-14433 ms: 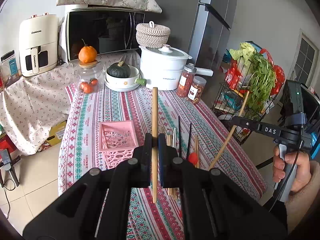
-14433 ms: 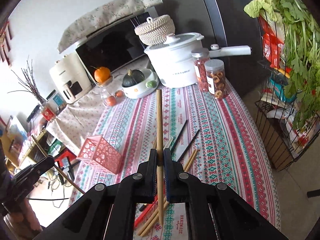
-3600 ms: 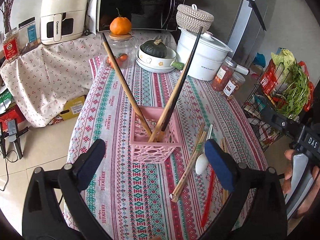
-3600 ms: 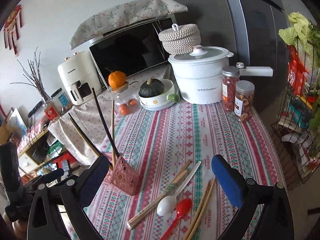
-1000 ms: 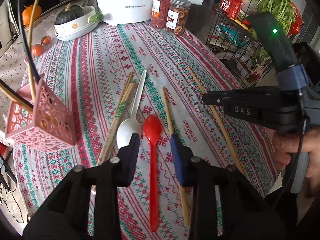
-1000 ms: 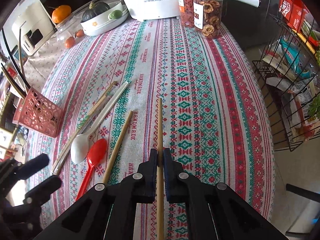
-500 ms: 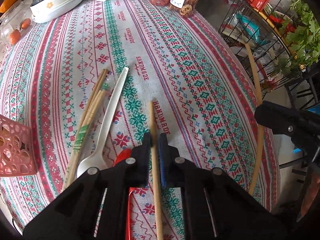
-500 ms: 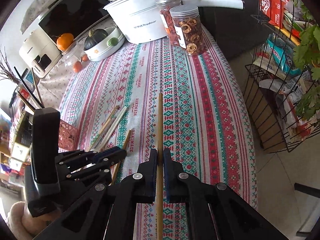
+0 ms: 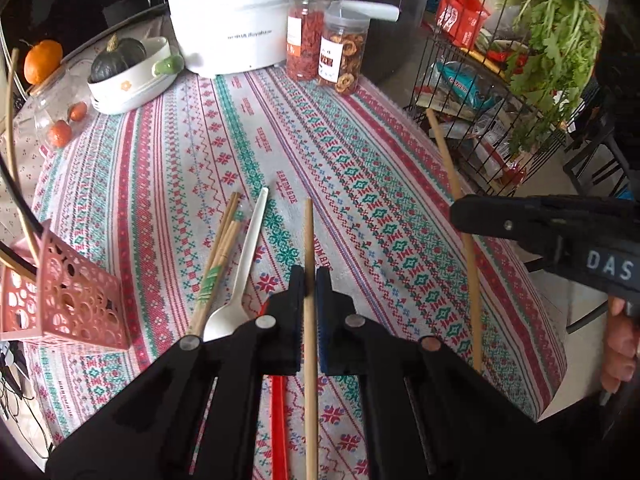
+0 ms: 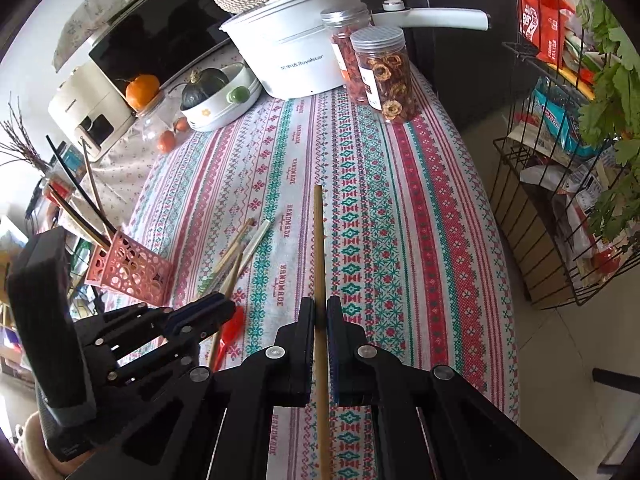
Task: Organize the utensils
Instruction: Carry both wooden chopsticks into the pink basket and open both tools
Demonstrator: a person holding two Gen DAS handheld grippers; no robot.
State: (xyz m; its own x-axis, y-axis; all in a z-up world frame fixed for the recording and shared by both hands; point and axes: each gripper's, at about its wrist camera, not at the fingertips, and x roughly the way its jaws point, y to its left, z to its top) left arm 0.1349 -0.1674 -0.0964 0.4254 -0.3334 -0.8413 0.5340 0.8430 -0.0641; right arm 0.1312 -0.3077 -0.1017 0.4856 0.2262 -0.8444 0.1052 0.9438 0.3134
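My left gripper [image 9: 311, 280] is shut on a wooden chopstick [image 9: 308, 236] and holds it above the table. My right gripper [image 10: 319, 312] is shut on another wooden chopstick [image 10: 319, 240]; it also shows in the left wrist view [image 9: 456, 184]. A pink perforated basket [image 9: 76, 300] at the table's left edge holds several chopsticks; it also shows in the right wrist view [image 10: 132, 268]. On the cloth lie a pair of wooden chopsticks [image 9: 218, 256], a white spoon [image 9: 244, 268] and a red spoon [image 9: 278, 412], partly hidden by my left gripper.
A white pot [image 9: 240, 16], two jars [image 9: 340, 52], a bowl with a squash [image 9: 128, 68] and a glass jar [image 9: 52, 108] stand at the far end of the striped tablecloth [image 9: 360, 168]. A wire rack with greens [image 9: 520, 60] stands to the right of the table.
Both grippers have lifted with their chopsticks. The left gripper has pulled back from the table and the basket has come into its view at the left.
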